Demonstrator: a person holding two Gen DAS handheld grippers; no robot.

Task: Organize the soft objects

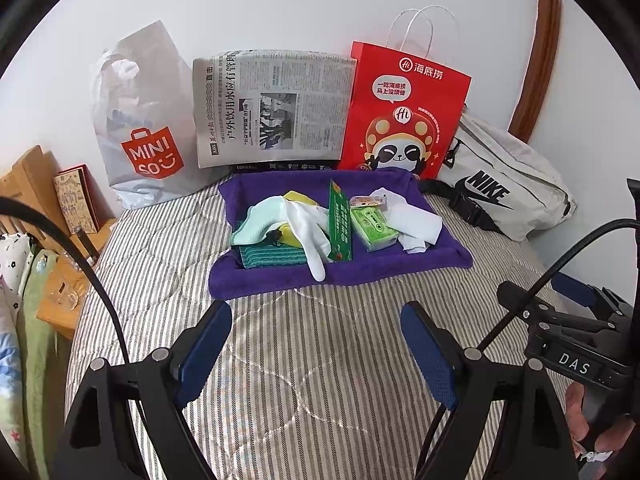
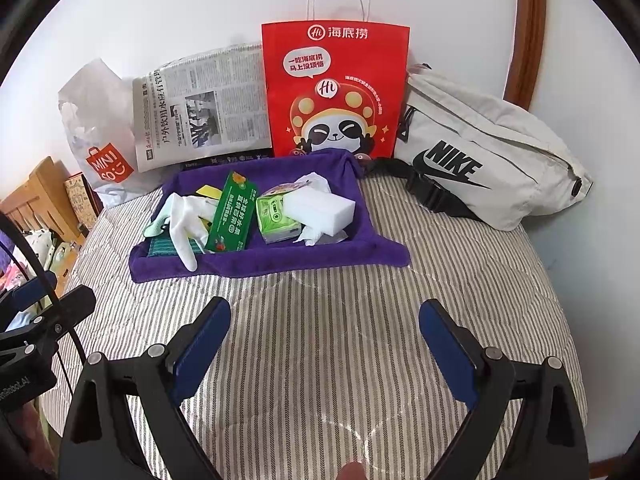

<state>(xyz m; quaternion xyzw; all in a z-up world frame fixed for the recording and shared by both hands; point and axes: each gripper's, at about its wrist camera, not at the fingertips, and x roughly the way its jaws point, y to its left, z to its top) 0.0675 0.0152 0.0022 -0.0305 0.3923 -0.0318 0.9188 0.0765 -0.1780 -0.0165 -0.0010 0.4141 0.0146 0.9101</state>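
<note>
The left gripper (image 1: 316, 344) is hanging over the striped bedspread (image 1: 320, 400) with its blue-padded fingers (image 1: 208, 354) spread wide, gripping nothing and touching nothing; only bare bedspread is showing between them. The right gripper (image 2: 324, 340) is doing the same beside it, its pads (image 2: 448, 344) standing far apart over the bedspread (image 2: 320, 380), empty. In the left view the right gripper's black body (image 1: 576, 344) is showing at the right edge, with part of a hand (image 1: 600, 428) wrapped round its handle.

Beyond both grippers, near but not touching, the purple towel (image 1: 280, 280) is lying on the bed with its edges rolled up like a shallow tray (image 2: 280, 262). The soft things are sitting on it: a white glove (image 1: 312, 232) draped across the left half with one finger reaching the front edge, a pale mint cloth (image 1: 260, 216) behind it, a teal striped cloth (image 1: 272, 256) underneath, and something yellow (image 1: 298, 198) that is mostly hidden, perhaps another cloth. A long green packet (image 1: 340, 224) is lying slantwise down the middle. To its right are resting a green tissue pack (image 2: 276, 220), a white sponge block (image 2: 320, 208) and crumpled white tissue (image 2: 316, 236).

Against the wall behind the towel are leaning a Miniso bag (image 1: 148, 152), a newspaper (image 1: 272, 108) and a red paper bag (image 2: 336, 88), with a grey Nike bag (image 2: 480, 168) lying to the right.
</note>
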